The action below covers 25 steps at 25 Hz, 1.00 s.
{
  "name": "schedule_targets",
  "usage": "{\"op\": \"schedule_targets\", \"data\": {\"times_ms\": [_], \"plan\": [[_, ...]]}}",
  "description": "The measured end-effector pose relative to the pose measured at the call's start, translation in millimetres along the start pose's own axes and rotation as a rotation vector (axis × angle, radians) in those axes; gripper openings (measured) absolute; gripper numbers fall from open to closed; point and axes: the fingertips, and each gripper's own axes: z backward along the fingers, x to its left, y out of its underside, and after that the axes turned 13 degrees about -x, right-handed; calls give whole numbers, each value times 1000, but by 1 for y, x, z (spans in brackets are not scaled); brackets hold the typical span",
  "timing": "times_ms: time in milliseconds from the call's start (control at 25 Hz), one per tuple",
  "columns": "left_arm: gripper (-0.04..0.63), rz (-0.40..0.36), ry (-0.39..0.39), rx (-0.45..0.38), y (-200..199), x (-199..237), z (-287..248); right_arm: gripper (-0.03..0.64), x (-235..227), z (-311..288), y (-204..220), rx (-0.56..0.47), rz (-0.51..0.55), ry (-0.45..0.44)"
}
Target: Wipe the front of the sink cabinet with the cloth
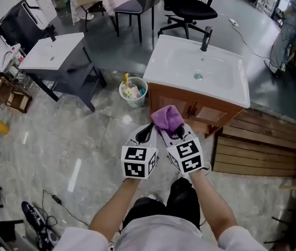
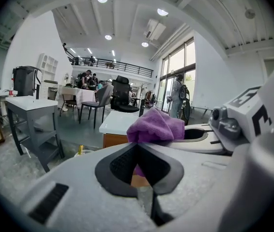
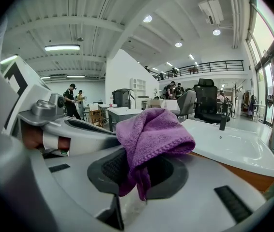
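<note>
Cloth point(image 1: 167, 118), purple and bunched, is pinched at once by 2 grippers, left gripper point(image 1: 150, 129) and right gripper point(image 1: 174, 133), side by side, near the sink cabinet point(image 1: 212, 113) front.

The left gripper point(image 1: 149, 130) and right gripper point(image 1: 175, 133) meet side by side under a bunched purple cloth point(image 1: 167, 117), near the sink cabinet point(image 1: 211, 112).
</note>
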Motion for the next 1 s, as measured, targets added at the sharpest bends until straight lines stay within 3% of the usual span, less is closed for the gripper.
{"op": "schedule_targets", "data": {"times_ms": [480,680,1000], "plan": [[5,-6,-73,-26,85,64,-86,72,-49,-91,92,-20,44,-66],[5,-44,-86,-32,125,89,-111,72,-58,-130,132,-40,51,-96],[5,-54,-109,-89,171,127,-145,72,-71,-188,185,-94,78,-133]]}}
